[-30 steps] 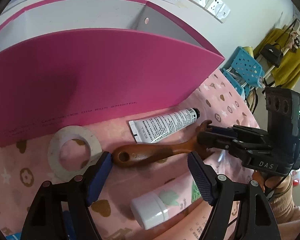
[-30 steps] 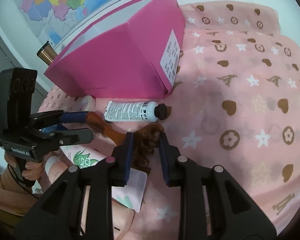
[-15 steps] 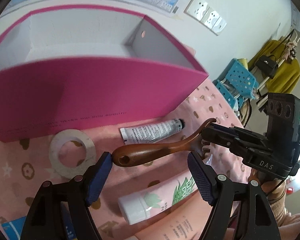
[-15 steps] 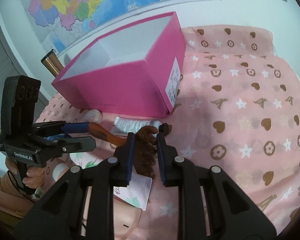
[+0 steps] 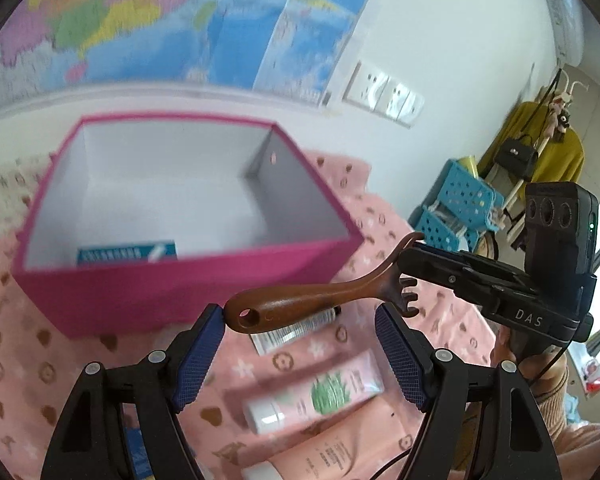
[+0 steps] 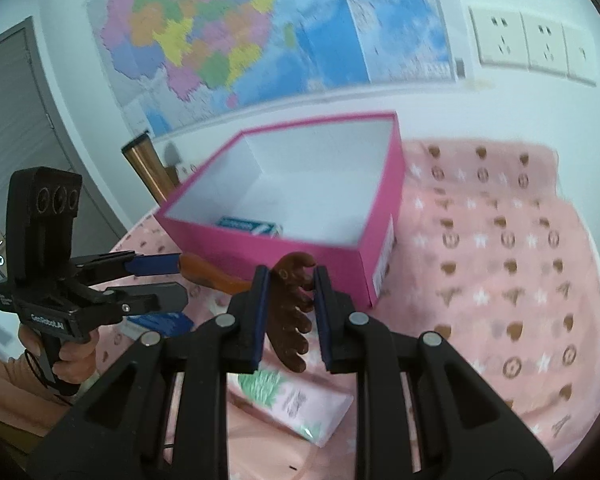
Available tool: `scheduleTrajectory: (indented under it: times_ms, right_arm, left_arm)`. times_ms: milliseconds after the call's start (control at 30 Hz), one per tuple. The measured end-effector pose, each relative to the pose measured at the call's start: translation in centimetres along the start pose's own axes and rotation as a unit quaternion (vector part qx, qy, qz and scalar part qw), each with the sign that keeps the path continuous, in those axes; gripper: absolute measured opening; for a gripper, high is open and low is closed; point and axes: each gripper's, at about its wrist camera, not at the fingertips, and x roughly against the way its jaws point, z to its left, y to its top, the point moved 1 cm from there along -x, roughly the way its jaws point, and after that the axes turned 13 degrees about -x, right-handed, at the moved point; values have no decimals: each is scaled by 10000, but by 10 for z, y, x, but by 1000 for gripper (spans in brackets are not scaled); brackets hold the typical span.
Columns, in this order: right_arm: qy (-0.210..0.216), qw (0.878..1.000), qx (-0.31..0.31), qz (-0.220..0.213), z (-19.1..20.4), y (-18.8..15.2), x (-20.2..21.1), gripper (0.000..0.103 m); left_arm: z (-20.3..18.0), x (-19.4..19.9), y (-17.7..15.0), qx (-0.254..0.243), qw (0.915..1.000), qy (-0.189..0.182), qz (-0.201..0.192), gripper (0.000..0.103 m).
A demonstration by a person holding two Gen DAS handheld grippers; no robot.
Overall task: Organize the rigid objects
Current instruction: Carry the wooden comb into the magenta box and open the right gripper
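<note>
Fingers of the right gripper (image 6: 290,316) clamp the wooden comb (image 5: 319,298) just before the pink box (image 5: 180,280), left gripper (image 5: 300,354) wide; next, carry it over the rim.

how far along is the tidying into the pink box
Early on. Done: only a blue carton lies in the pink box. In hand: the right tool grips the wooden comb by its toothed end, lifted clear of the cloth. Left: the white tube and the pink tube lie outside.
</note>
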Motion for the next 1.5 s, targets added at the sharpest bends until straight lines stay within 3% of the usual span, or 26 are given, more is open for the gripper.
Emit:
scheduleTrajectory:
  times_ms: [233,700,1267,1500]
  right_arm:
    - [127,9996,176,-204,13,29,-1,24]
    - [37,9999,132,-72,8,67,-42,24]
    - [-421,9985,41,347,-8,63,-83,26]
    - [-568,9981,21,225,-10,63,-78,28]
  left_arm:
    - [9,9,25,-134,9993,227,-260,78]
    - [48,-17,46,57,9992,372,-141,78]
    - [74,-66,35,389,9983,111,431,78]
    - [72,-69,35,314,9983,167,458,78]
